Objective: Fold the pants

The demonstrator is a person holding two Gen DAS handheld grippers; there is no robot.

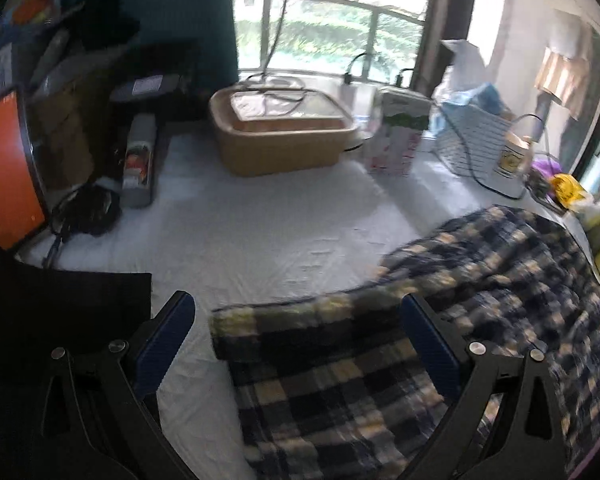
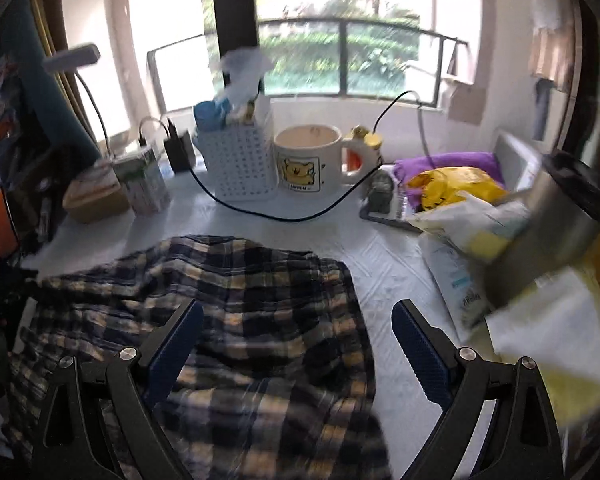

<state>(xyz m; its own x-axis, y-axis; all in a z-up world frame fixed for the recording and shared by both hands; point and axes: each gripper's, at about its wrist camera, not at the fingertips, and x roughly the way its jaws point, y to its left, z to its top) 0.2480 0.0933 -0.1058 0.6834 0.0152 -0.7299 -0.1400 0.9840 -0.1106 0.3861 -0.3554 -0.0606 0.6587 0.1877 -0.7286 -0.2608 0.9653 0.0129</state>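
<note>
The pants (image 1: 440, 320) are dark blue and yellow plaid and lie rumpled on the white table cover (image 1: 260, 220). In the left wrist view their left end forms a thick fold between my fingers. My left gripper (image 1: 298, 312) is open, just above that fold, holding nothing. In the right wrist view the pants (image 2: 236, 320) spread across the lower left. My right gripper (image 2: 298, 320) is open over their right edge, its left finger (image 2: 176, 344) above the cloth and its right finger (image 2: 420, 352) above the bare cover.
A tan lidded box (image 1: 280, 128), a carton (image 1: 400, 136) and a white basket (image 2: 240, 160) stand at the back. A bear mug (image 2: 312, 160), black cable (image 2: 280, 212), snack bags (image 2: 452, 192) and a steel flask (image 2: 560, 216) crowd the right. A monitor (image 1: 8, 172) stands left.
</note>
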